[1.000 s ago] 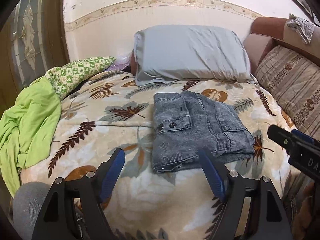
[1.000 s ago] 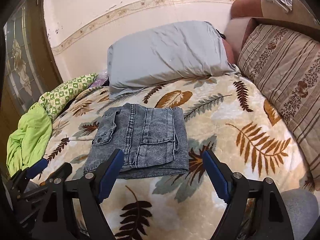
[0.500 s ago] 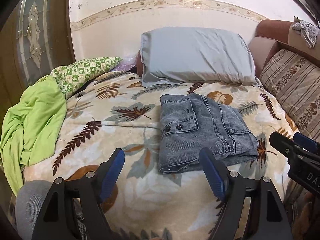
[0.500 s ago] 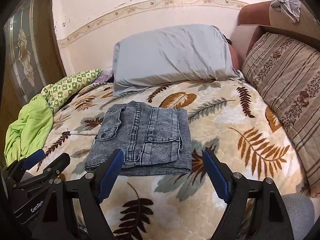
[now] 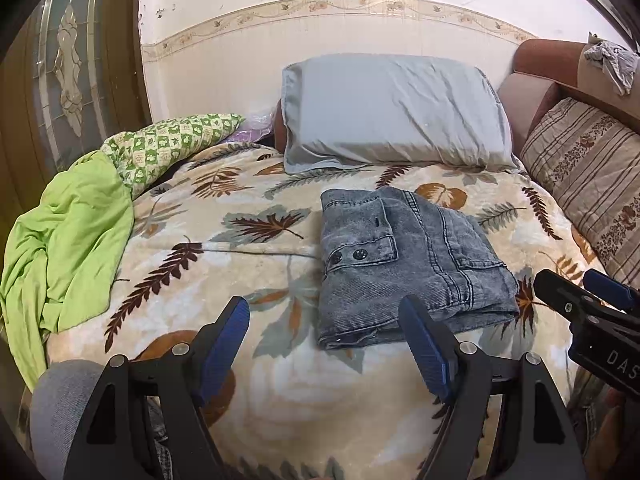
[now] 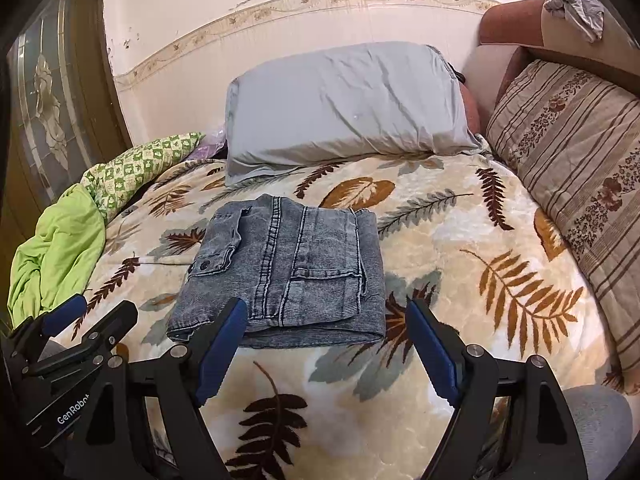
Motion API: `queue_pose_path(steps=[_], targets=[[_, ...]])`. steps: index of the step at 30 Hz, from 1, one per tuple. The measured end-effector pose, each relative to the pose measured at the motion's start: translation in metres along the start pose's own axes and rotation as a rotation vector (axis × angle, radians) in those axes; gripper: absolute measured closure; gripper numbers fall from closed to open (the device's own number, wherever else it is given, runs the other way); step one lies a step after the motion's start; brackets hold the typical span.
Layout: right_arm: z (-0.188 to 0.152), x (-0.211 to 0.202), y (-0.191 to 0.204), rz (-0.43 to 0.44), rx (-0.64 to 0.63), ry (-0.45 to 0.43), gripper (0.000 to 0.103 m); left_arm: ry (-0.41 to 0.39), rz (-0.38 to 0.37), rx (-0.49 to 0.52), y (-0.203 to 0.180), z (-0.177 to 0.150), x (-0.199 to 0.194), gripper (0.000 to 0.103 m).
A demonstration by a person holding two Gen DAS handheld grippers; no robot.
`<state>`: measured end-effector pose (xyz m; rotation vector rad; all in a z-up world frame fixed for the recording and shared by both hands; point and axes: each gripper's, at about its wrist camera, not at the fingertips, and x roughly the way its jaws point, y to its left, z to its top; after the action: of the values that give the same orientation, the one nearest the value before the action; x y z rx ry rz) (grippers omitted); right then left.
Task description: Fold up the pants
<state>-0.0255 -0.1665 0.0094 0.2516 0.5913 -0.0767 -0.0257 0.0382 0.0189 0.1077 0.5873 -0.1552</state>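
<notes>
A pair of grey-blue denim pants (image 5: 404, 260) lies folded into a compact rectangle on the leaf-patterned bedspread (image 5: 224, 240), and also shows in the right wrist view (image 6: 288, 272). My left gripper (image 5: 326, 320) is open and empty, held back from the pants' near left corner. My right gripper (image 6: 326, 322) is open and empty, held just in front of the pants' near edge. Each gripper shows at the edge of the other's view: the right (image 5: 580, 296), the left (image 6: 92, 316).
A grey pillow (image 5: 392, 112) leans on the wall behind the pants. A green cloth (image 5: 68, 236) and checked green cushion (image 5: 168, 144) lie at left. A striped cushion (image 6: 572, 152) and brown headboard (image 6: 508, 28) stand at right.
Both grippers have drawn back slightly from the bed and stay open. The folded pants have not moved.
</notes>
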Motion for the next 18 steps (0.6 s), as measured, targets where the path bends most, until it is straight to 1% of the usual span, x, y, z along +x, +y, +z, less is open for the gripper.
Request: queue_pose_path(steps=[18], targets=[[-0.0009, 0.0017, -0.0015, -0.005, 0.012, 0.009, 0.021, 0.020, 0.002, 0.007, -0.0006, 0.0004, 0.0073, 0.026]])
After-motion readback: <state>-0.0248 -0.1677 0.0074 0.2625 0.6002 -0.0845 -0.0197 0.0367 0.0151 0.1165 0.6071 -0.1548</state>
